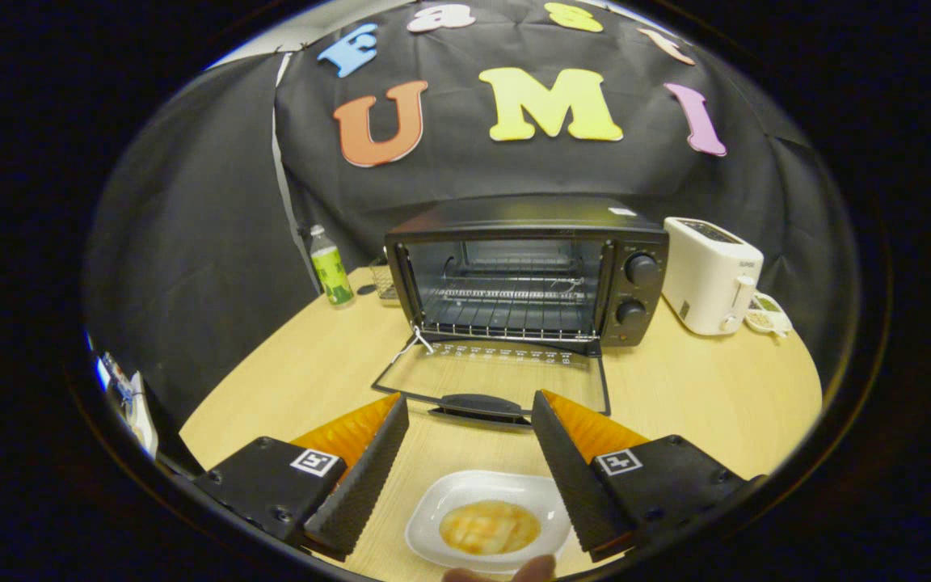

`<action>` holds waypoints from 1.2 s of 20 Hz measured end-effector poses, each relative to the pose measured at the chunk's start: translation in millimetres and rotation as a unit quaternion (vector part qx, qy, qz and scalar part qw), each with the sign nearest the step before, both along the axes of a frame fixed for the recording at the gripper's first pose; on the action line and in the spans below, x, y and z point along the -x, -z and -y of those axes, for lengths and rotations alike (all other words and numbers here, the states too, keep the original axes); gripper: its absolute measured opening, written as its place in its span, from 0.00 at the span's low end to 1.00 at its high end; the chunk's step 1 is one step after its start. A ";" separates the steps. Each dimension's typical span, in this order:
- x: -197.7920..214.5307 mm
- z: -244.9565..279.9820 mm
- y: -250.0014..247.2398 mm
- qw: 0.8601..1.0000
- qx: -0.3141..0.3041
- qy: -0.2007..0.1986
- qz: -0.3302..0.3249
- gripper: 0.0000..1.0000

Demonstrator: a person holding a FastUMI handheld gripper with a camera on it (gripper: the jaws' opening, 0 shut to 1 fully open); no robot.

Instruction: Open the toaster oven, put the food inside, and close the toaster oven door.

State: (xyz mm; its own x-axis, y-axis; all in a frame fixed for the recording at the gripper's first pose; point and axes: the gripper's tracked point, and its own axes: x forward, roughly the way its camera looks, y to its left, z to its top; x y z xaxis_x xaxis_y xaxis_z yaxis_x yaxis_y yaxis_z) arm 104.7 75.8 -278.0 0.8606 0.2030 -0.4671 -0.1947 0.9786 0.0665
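Food, a pale yellow, glossy round patty, sits on a white plate on my table, low between my fingers. My gripper is spread wide, holding nothing. Someone's fingertips touch the plate's near rim. Just ahead of my fingertips lies the handle of the oven door, folded flat toward me, glass up. Beyond it the black toaster oven faces me, long side across, rack showing, two knobs at its right. A white toaster stands right of it, a bottle to its left
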 end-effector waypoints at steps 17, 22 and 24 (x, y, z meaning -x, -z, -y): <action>79.7 18.1 91.8 0.999 0.030 0.029 0.025 1.00; 78.1 29.0 94.1 0.997 0.053 0.041 0.024 1.00; 79.2 29.4 104.1 0.998 0.049 0.041 0.008 1.00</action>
State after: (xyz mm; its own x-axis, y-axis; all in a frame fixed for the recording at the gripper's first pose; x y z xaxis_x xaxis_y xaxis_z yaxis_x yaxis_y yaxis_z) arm 25.5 46.4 -382.1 0.8800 0.0861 -0.4672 -0.1149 0.9928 -0.0336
